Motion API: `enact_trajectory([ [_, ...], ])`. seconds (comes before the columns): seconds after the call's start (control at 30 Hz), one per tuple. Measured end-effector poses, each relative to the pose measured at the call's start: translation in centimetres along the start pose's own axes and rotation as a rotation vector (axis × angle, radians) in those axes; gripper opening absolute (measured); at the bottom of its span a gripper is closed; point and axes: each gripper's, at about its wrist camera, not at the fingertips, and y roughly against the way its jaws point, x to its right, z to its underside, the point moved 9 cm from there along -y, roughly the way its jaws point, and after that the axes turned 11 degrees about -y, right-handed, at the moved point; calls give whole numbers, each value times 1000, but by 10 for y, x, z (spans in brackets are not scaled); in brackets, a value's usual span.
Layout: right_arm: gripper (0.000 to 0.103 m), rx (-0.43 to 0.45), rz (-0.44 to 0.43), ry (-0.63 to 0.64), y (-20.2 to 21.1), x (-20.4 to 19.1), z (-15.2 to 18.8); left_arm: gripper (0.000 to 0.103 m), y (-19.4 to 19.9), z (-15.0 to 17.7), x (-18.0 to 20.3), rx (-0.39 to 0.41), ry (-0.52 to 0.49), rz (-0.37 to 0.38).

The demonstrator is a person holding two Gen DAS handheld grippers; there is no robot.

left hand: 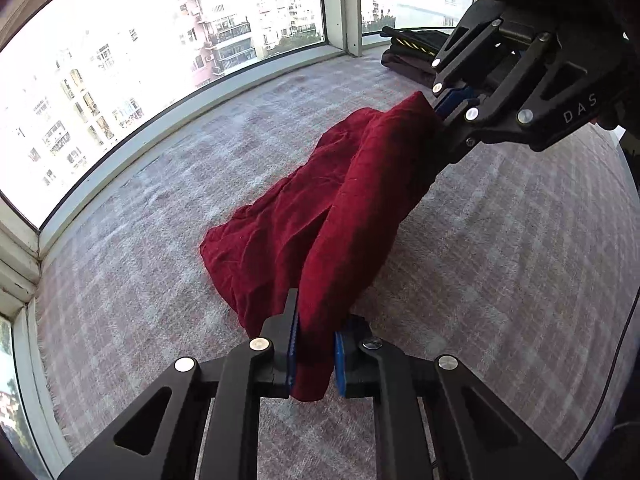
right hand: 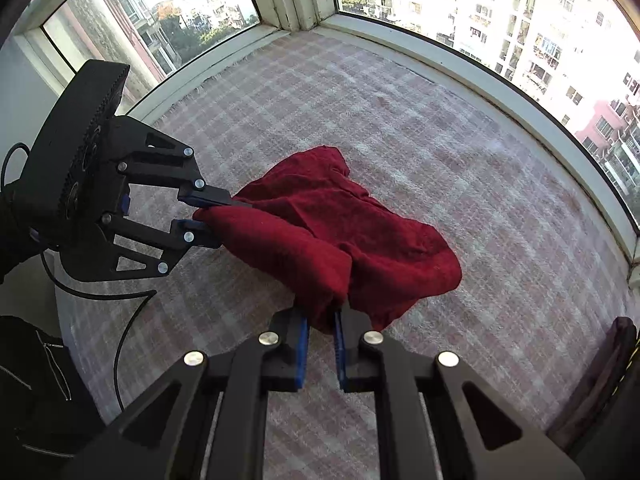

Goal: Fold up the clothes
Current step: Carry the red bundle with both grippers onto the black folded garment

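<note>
A dark red garment (left hand: 320, 216) hangs bunched between my two grippers above a plaid blanket (left hand: 160, 208). My left gripper (left hand: 314, 344) is shut on one end of it. My right gripper (left hand: 438, 114) is shut on the other end, at the upper right of the left wrist view. In the right wrist view the red garment (right hand: 340, 232) sags down onto the blanket (right hand: 400, 128); my right gripper (right hand: 322, 332) clamps its near end and my left gripper (right hand: 208, 214) clamps its far left end.
A stack of folded dark clothes (left hand: 412, 54) lies by the window at the back; its edge also shows in the right wrist view (right hand: 616, 368). Window frames (right hand: 480, 76) border the blanket. A black cable (right hand: 120, 340) trails at the left.
</note>
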Motion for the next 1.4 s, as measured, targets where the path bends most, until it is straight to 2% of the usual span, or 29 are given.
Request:
enact_trajectory([
  [0.1, 10, 15, 11, -35, 7, 0, -2, 9, 9, -7, -7, -5, 17, -24],
  [0.23, 10, 36, 37, -72, 18, -2, -7, 9, 26, -15, -16, -4, 93, -9],
  [0.37, 10, 49, 92, -85, 38, -7, -7, 9, 48, -24, -15, -7, 116, -2],
  [0.57, 10, 90, 205, -101, 86, -23, 6, 9, 88, -51, 9, -2, 51, -38],
  [0.73, 10, 136, 230, -136, 137, -27, 35, 9, 118, -79, 38, 32, 8, -19],
  [0.87, 10, 150, 251, -150, 165, -19, 67, 9, 126, -105, 69, 37, -25, -6],
  [1.03, 10, 145, 247, -184, 190, 17, 110, 9, 116, -144, 117, 20, -54, 18],
  [1.2, 10, 134, 236, -200, 220, 79, 146, 9, 92, -207, 161, 15, -40, 21],
  [1.3, 10, 137, 255, -193, 243, 124, 156, 9, 74, -250, 179, 25, -37, 18],
  [1.4, 10, 143, 273, -175, 260, 170, 151, 9, 54, -294, 182, 31, -8, 25],
])
